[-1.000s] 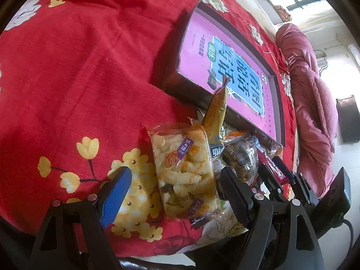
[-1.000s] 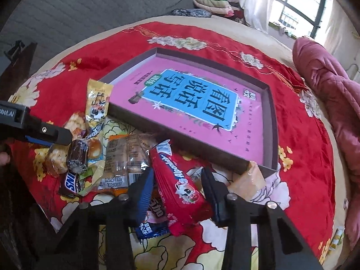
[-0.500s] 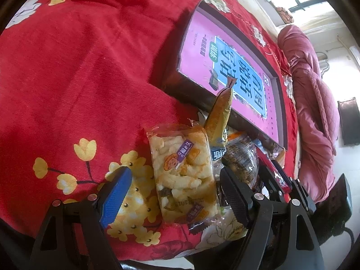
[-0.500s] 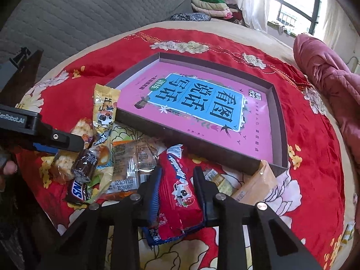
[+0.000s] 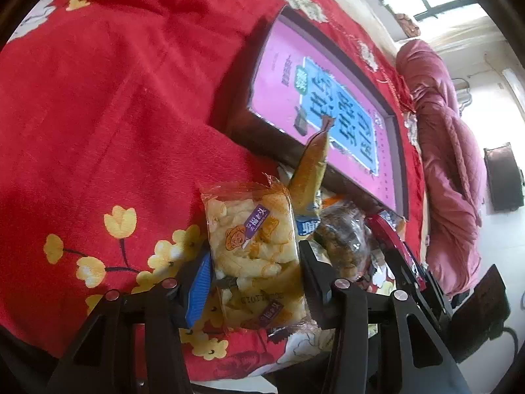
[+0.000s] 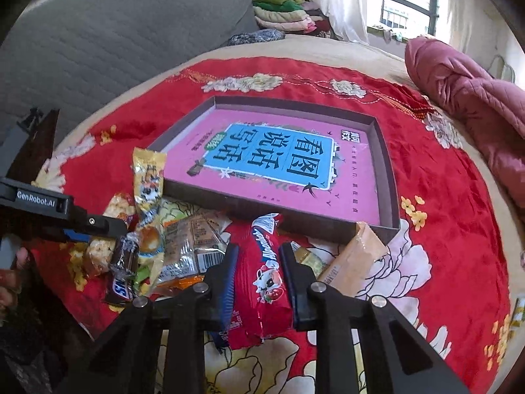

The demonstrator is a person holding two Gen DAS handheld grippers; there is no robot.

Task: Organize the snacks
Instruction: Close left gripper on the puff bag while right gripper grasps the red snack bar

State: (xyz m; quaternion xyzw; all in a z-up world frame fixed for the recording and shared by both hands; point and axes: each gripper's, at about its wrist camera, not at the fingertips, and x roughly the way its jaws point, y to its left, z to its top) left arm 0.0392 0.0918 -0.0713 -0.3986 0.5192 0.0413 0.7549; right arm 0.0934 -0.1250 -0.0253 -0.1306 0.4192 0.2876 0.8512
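Note:
A clear bag of puffed snacks [image 5: 252, 239] lies on the red floral cloth [image 5: 115, 98]. My left gripper [image 5: 254, 259] is closing on it, and its pads touch both sides of the bag. In the right wrist view, my right gripper [image 6: 260, 251] is shut on a red candy packet [image 6: 269, 279] just in front of the shallow pink-bottomed box [image 6: 387, 170], which holds no snacks. Between the two grippers sits a pile: a yellow packet [image 6: 147, 177], a Snickers bar [image 6: 123, 287] and a clear barcoded pack [image 6: 193, 246].
A tan packet [image 6: 354, 256] leans on the box's near right corner. A pink quilt [image 6: 466, 98] lies at the right, with a grey cushion [image 6: 115, 39] and folded clothes [image 6: 282, 10] behind. A hand [image 6: 10, 279] shows at the left edge.
The left jaws have come in from wide open onto the sides of the puffed snack bag. The right jaws have narrowed and now clamp the red packet.

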